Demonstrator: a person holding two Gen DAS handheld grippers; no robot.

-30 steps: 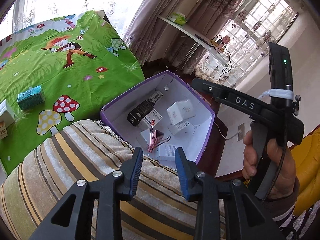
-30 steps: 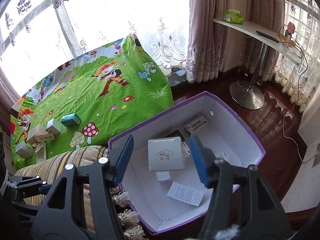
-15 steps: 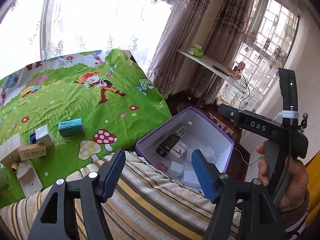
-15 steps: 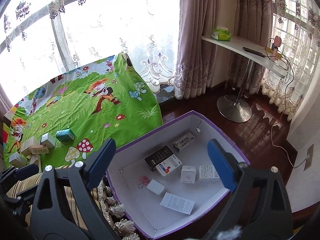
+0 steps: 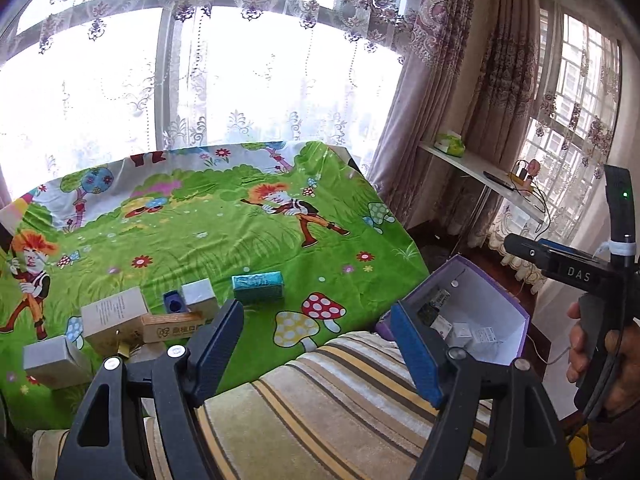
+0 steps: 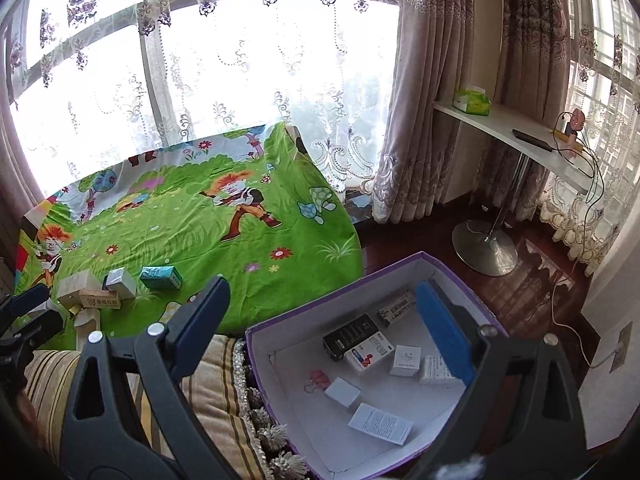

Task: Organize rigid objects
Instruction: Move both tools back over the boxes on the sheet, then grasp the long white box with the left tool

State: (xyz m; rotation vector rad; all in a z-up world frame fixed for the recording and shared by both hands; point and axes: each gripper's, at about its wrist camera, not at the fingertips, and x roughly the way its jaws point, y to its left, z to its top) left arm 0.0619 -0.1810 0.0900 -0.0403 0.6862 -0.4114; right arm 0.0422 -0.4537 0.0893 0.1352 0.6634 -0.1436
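A purple box with a white inside stands on the floor beside the green cartoon mat. Inside it lie a black box, a small white box, a paper leaflet and several other packs. My right gripper hangs open above the purple box, with nothing between its fingers. My left gripper hovers over a striped cushion; its jaws are opening and are empty. On the mat lie a teal box, a silver box, a beige box and a brown lettered box.
A striped cushion with tassels lies between me and the mat. A white shelf carries a green tissue box, and its round metal foot stands on the dark wood floor. A hand holds the right gripper's handle.
The right gripper let go of a white box, which now lies in the purple box, then rose with wider jaws. The left gripper opened, lifted and swung left toward the mat.
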